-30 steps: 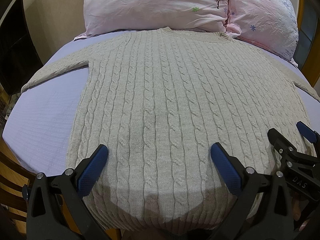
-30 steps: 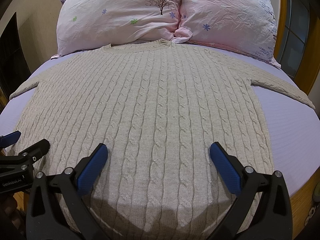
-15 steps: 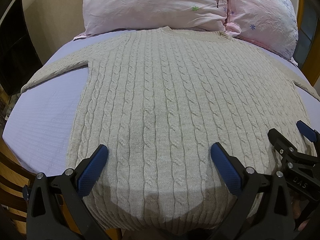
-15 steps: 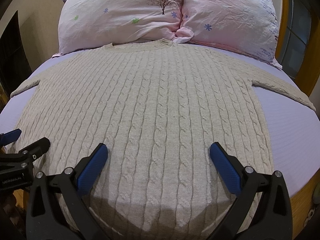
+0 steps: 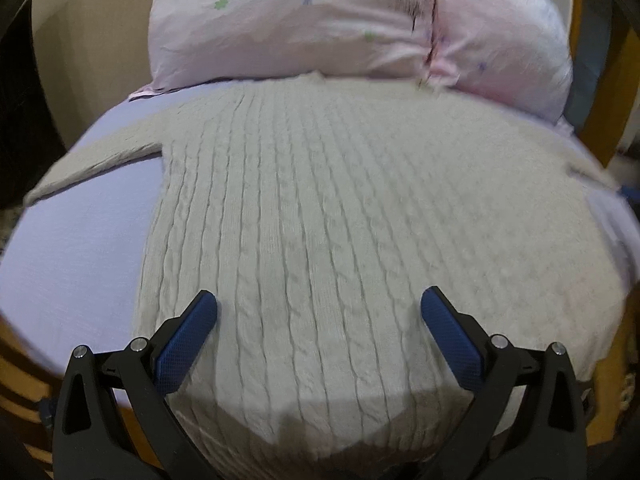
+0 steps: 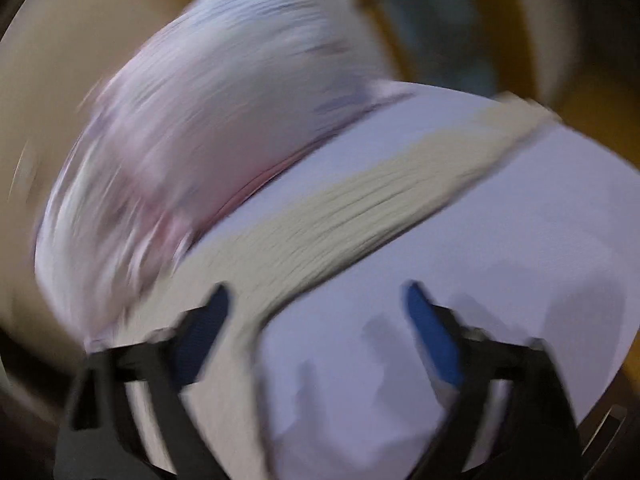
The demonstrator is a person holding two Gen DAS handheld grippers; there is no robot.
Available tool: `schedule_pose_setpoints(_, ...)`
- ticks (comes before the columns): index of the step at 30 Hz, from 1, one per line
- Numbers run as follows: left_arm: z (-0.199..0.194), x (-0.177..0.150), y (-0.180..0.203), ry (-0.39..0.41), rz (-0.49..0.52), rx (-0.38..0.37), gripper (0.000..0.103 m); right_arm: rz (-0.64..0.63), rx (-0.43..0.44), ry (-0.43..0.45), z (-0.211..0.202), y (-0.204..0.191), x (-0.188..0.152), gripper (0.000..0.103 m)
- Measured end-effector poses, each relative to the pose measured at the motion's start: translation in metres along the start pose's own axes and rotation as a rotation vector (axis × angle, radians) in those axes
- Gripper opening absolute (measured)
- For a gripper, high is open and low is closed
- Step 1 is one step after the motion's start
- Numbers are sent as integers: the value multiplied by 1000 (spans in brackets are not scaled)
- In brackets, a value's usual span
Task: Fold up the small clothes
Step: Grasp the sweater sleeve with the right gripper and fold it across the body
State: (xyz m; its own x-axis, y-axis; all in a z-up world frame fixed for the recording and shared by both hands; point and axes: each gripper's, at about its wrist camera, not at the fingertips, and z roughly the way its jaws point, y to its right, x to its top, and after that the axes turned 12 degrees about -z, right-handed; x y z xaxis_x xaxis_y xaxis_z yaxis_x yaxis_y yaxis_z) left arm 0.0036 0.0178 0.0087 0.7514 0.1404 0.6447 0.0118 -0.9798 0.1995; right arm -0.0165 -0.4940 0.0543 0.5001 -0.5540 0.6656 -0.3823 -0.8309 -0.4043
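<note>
While the left gripper (image 5: 319, 312) is hovering low over the hem end of the sweater (image 5: 344, 216), its two blue-padded fingers (image 5: 188, 340) are standing spread wide apart with nothing between them, pointing along the garment toward the pillows (image 5: 320, 28). No containers are showing in either view.

Over on the other side, the right gripper (image 6: 316, 312) is tilting toward the edge of the bed, and its view is streaking with heavy blur. Its jaws are also standing wide apart, holding nothing, with one dark blue finger (image 6: 432, 340) over the lilac sheet (image 6: 500, 248) and the other beside the sleeve (image 6: 360, 200), which is lying stretched out diagonally across the sheet.

In the left wrist view the sweater is lying flat and face up on the bed sheet (image 5: 80, 248), its collar touching the pink flowered pillows. It is a pale beige cable knit, with vertical ribs running from hem to neck, and its other sleeve (image 5: 96, 160) is reaching outward across the lilac fabric. A wooden bed frame (image 5: 20, 384) is showing at the lower edge.
</note>
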Motion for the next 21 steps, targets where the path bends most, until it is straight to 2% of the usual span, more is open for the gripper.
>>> schedule_pose_setpoints(1,-3,6,-9,12,-24,-46,102,81,-9,-4,6,23,11,61)
schedule_pose_setpoints(4,-15,25,-36,87,-88,-98,102,264,-47,-33,26,76,31,61)
schedule_pose_setpoints(6,-27,37,-58,190,-129,-80,102,338,-74,-38,35,99,38,61)
schedule_pose_setpoints(9,-38,54,-96,286,-203,-80,102,402,-92,4,45,122,52,59)
schedule_pose_setpoints(13,-33,73,-144,307,-337,-6,102,425,-132,41,61,137,76,57)
schedule_pose_setpoints(15,-27,80,-168,294,-402,35,102,434,-165,64,66,149,84,43)
schedule_pose_setpoints(16,-25,83,-178,289,-431,41,102,436,-191,58,67,151,88,12)
schedule_pose_setpoints(17,-21,86,-193,285,-476,39,102,434,-226,31,71,156,92,8)
schedule_pose_setpoints(19,-20,88,-213,289,-544,18,102,409,-235,38,68,151,94,8)
schedule_pose_setpoints(21,-20,91,-233,304,-618,-9,102,241,-237,117,52,110,106,7)
